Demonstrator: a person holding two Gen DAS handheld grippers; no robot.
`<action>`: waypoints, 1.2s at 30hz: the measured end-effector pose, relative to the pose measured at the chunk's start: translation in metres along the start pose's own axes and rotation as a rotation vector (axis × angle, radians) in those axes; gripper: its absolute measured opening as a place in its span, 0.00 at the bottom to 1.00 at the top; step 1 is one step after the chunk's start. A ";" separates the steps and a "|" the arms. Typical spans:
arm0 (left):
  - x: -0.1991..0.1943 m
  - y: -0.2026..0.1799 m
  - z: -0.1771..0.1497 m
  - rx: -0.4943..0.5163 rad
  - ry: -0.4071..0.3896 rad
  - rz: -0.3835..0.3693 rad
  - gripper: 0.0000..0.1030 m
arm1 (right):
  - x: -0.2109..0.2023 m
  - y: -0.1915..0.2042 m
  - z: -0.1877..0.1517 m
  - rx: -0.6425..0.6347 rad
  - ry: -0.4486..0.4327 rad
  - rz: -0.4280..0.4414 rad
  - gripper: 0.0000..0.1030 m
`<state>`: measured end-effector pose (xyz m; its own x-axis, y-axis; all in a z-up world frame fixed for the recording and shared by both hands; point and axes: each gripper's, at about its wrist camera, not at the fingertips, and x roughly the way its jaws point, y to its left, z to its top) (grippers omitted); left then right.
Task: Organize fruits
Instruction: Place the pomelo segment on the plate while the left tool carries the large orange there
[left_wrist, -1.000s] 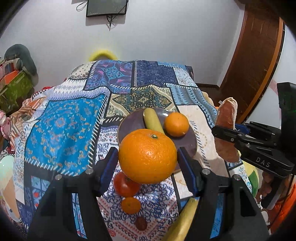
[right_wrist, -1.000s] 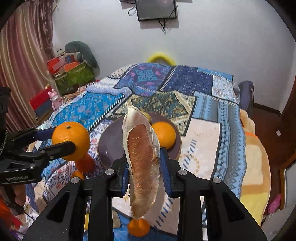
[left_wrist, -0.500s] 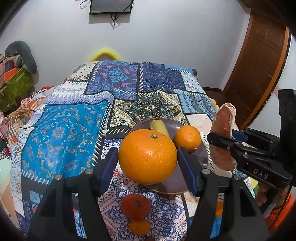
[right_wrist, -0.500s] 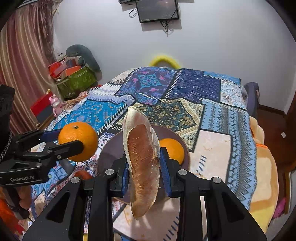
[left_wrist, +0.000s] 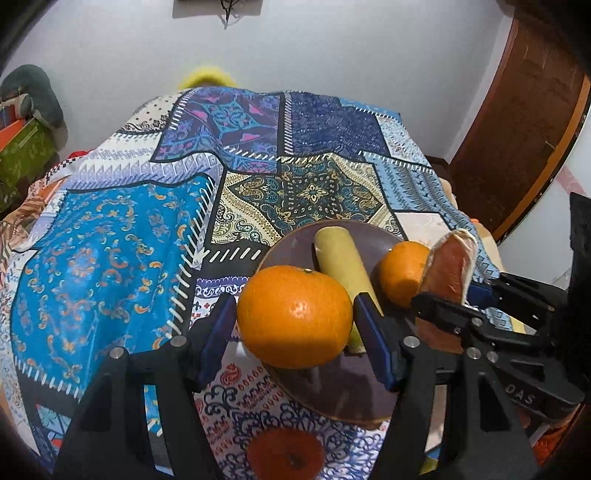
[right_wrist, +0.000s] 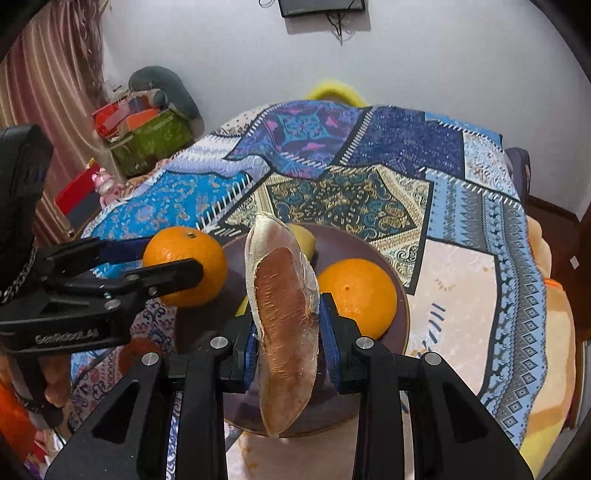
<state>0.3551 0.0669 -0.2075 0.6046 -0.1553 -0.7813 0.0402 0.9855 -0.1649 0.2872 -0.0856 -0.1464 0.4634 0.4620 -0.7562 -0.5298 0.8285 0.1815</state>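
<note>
Fruit delivery: the left gripper is clamping an orange and the right gripper a brown fruit, both over the plate. Next, each probably needs lowering beside the plated orange, then releasing.

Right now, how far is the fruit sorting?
Done: a banana and a small orange lie on the brown plate. In hand: the left tool carries a big orange, the right tool a brown fruit. Left: one orange on the cloth.
</note>
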 end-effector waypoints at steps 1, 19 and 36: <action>0.003 0.000 0.001 0.000 0.002 0.000 0.63 | 0.001 0.000 0.000 -0.001 0.003 0.001 0.27; 0.012 -0.003 0.019 -0.014 0.002 -0.002 0.63 | 0.005 -0.008 0.004 0.011 0.014 0.030 0.29; -0.077 0.004 -0.022 -0.002 -0.046 0.046 0.64 | -0.062 0.010 -0.023 -0.004 -0.028 -0.035 0.42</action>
<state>0.2913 0.0813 -0.1610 0.6416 -0.1065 -0.7596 0.0103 0.9914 -0.1303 0.2362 -0.1133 -0.1122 0.5015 0.4415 -0.7441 -0.5156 0.8431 0.1528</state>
